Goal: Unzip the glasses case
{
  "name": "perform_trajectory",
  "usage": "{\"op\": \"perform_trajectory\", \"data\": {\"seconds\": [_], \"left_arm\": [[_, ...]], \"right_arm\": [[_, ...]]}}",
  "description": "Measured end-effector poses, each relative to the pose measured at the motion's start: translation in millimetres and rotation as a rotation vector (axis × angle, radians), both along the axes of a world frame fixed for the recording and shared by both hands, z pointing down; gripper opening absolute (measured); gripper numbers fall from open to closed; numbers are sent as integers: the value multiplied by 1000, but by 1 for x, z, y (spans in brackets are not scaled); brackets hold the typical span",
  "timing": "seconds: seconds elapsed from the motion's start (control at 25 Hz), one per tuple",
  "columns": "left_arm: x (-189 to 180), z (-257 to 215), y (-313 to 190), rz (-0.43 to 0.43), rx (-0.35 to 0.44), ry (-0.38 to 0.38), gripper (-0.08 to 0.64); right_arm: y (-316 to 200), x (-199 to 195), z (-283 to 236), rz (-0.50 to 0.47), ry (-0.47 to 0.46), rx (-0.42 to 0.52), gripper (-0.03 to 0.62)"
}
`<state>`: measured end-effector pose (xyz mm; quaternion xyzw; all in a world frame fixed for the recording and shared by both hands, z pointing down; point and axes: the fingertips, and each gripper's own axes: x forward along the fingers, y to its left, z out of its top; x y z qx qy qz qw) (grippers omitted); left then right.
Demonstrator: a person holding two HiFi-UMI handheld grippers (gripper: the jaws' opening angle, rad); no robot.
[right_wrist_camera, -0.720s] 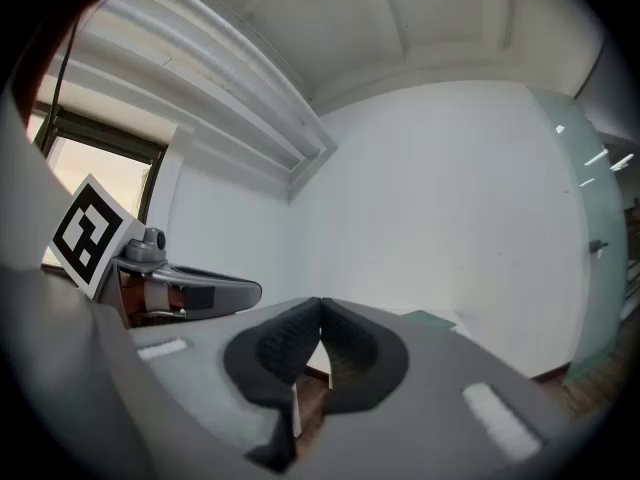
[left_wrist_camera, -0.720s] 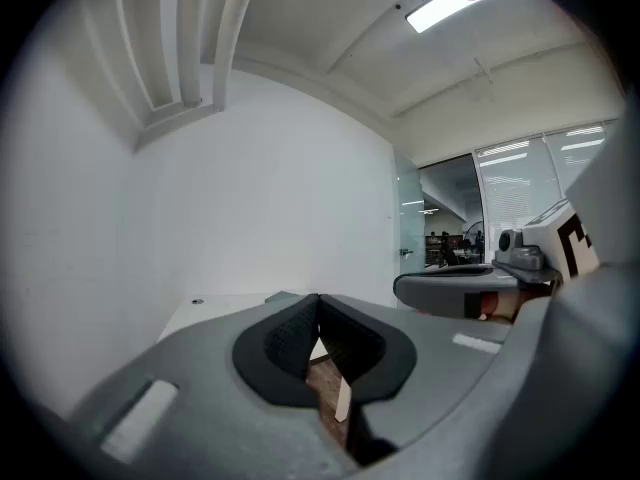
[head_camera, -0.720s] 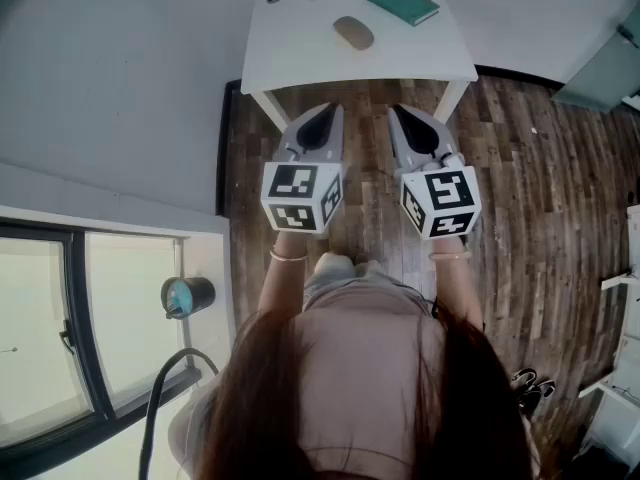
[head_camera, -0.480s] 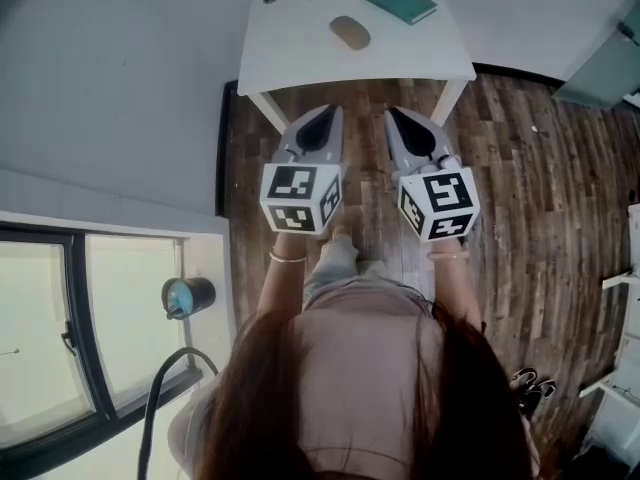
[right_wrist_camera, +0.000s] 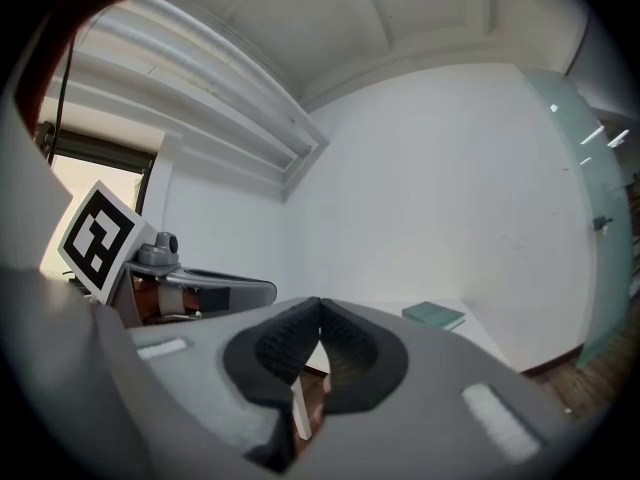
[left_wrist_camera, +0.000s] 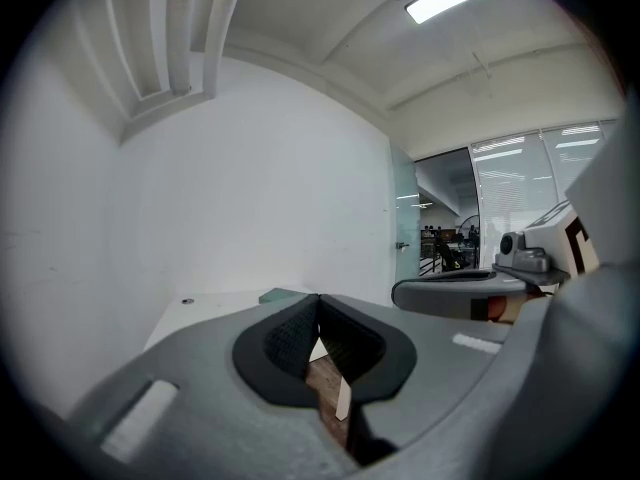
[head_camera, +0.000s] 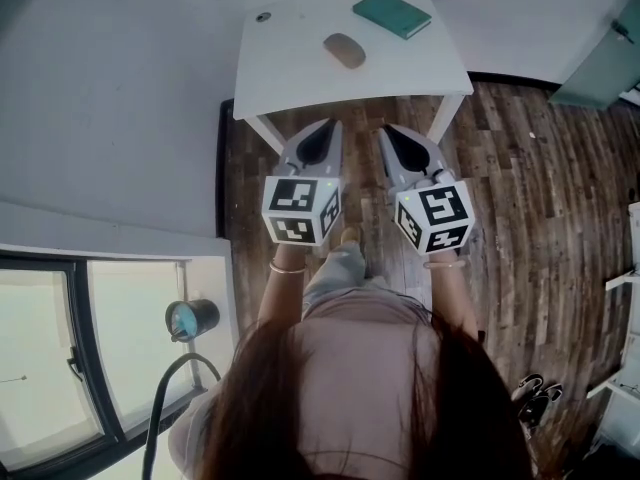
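A tan oval glasses case (head_camera: 344,50) lies on the small white table (head_camera: 300,68) ahead of me, beside a teal flat box (head_camera: 392,14). My left gripper (head_camera: 324,128) and right gripper (head_camera: 390,133) are held side by side over the wooden floor, just short of the table's near edge. Both are shut with nothing between the pads. In the left gripper view the jaws (left_wrist_camera: 318,300) meet at the tip, with the teal box (left_wrist_camera: 283,295) beyond them. In the right gripper view the jaws (right_wrist_camera: 320,304) are also closed, and the teal box (right_wrist_camera: 434,315) lies to their right.
A small dark round fitting (head_camera: 263,16) sits at the table's far left corner. A white wall and window (head_camera: 60,348) run along the left, with a round teal-faced lamp (head_camera: 188,318) and a black cable. Shoes (head_camera: 530,386) and white furniture stand at the right.
The table has come nearer and sits lower in the head view. Both grippers have moved forward toward its near edge, still shut and side by side.
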<state>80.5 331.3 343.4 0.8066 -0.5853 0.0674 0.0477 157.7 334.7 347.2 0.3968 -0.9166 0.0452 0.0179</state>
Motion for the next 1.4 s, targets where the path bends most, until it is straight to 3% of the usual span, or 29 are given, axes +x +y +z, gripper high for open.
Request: {"op": "perform_trajectory", "data": {"seconds": [0.96,1.4], "left_arm": [[-67,13,-142,100,-29,66,2],[-87,27,-178,150,-66,98,2]], "right_arm": [[-137,-67,9,115,62,-23,2],[-173,-86,15,172,70,-39,2]]}}
